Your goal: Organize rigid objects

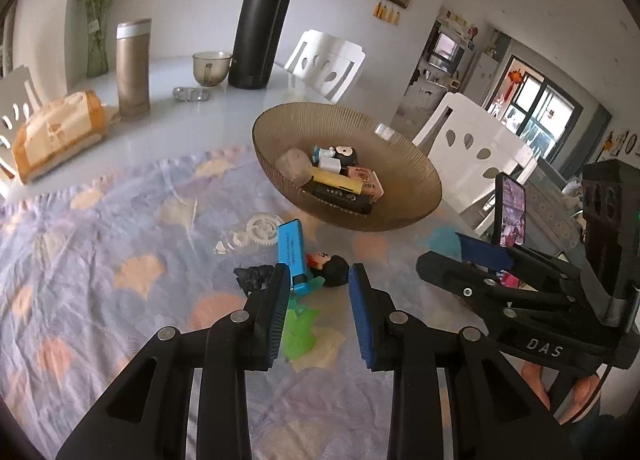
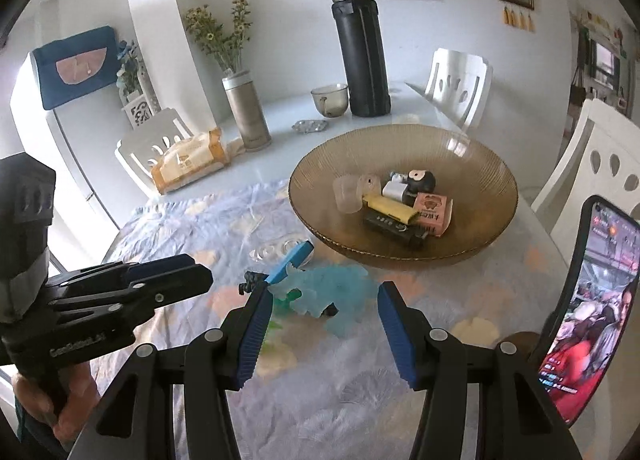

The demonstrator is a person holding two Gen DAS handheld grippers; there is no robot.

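Cloth (image 1: 100, 244) with a pastel shell print covers your end of the table, and at its left, toward nine o'clock, it lies bare. Your left gripper (image 1: 319, 308) hangs above the loose pile with its blue pads apart and nothing between them; the blue rectangular piece (image 1: 291, 250) lies tilted just beyond its left pad, with a small black figure (image 1: 252, 278) at ten o'clock of the gripper and a dark-haired doll (image 1: 334, 270) at twelve. A green translucent toy (image 1: 298, 326) sits on the cloth under the gap. White gears (image 1: 256, 230) lie near the blue piece. Further on, at one o'clock, the amber ribbed bowl (image 1: 416, 176) already holds several small things. Your right gripper (image 2: 326, 314) also stands released, jaws well apart, hovering over a pale blue translucent toy (image 2: 332, 288). A lit phone (image 2: 592, 300) stands at three o'clock.
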